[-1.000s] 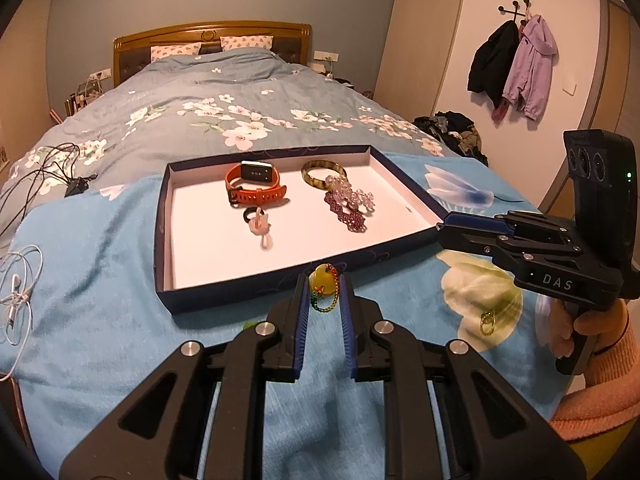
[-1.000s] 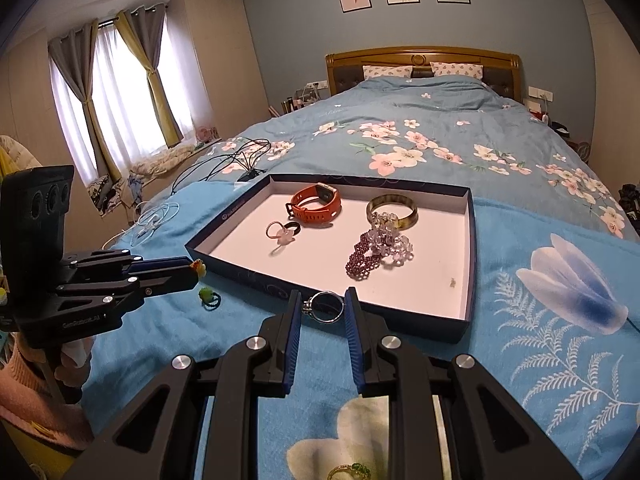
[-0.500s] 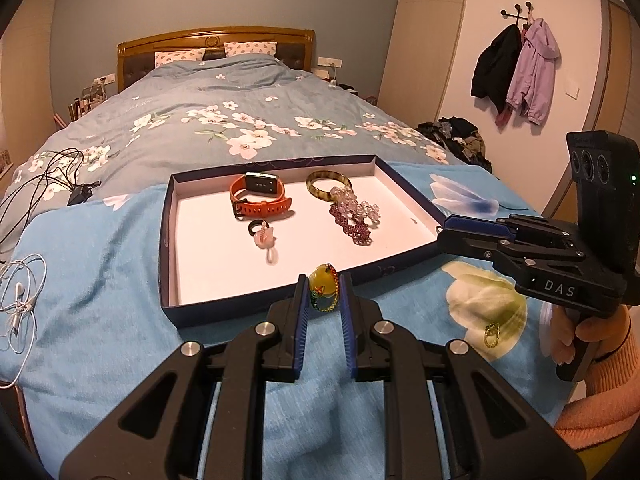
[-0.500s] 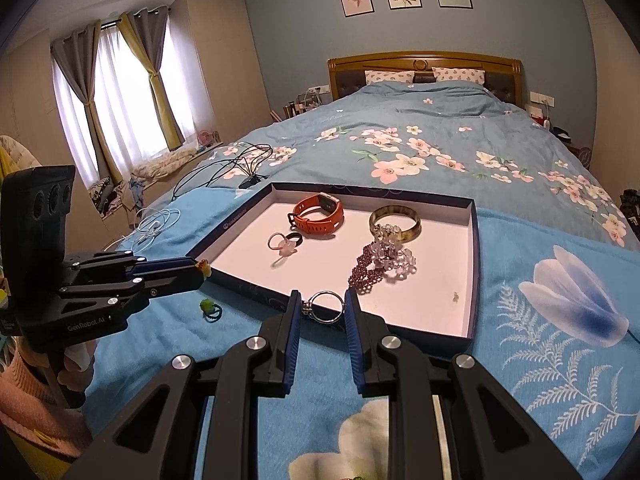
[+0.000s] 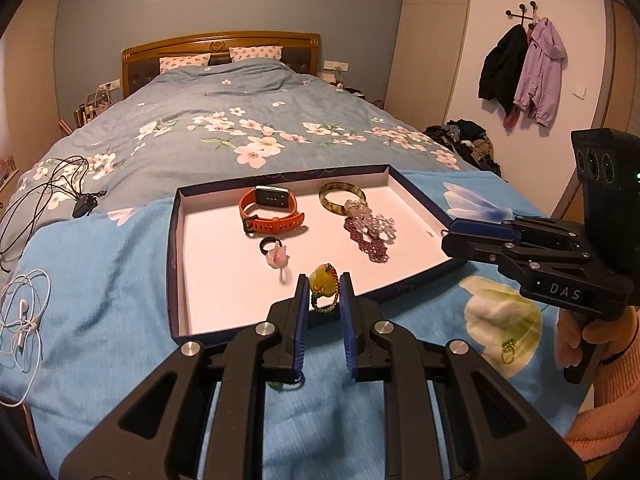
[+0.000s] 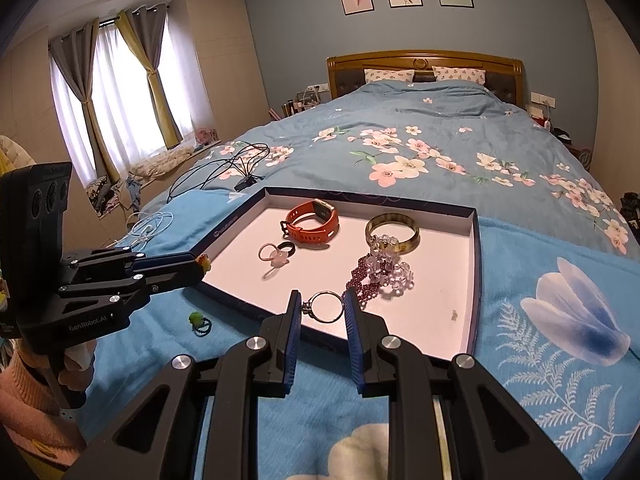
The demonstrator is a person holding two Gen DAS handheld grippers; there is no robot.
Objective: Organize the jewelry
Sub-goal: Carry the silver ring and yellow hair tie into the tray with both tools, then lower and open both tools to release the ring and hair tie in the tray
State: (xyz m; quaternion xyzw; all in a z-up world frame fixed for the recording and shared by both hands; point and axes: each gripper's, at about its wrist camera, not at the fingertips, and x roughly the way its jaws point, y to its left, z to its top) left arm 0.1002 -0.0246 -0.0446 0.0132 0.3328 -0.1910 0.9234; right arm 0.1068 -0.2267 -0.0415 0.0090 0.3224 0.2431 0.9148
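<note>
A dark blue tray [image 5: 174, 264] with a white floor lies on the bed; it also shows in the right wrist view [image 6: 475, 264]. It holds an orange watch [image 5: 271, 213], a bangle [image 5: 340, 197], beaded bracelets [image 5: 370, 232] and a pink ring [image 5: 276, 254]. My left gripper [image 5: 324, 286] is shut on a yellow-green beaded ring [image 5: 323, 286] above the tray's near edge. My right gripper [image 6: 323, 304] is shut on a silver ring [image 6: 326, 306] over the tray's near edge.
A small green ring [image 6: 199, 322] lies on the blue cover left of the tray. A gold-green ring [image 5: 508, 350] lies on the cover at right. Cables [image 5: 60, 188] and white earphones [image 5: 24, 316] lie left of the tray.
Both grippers have moved forward and risen, carrying their rings from in front of the tray to over its near edge.
</note>
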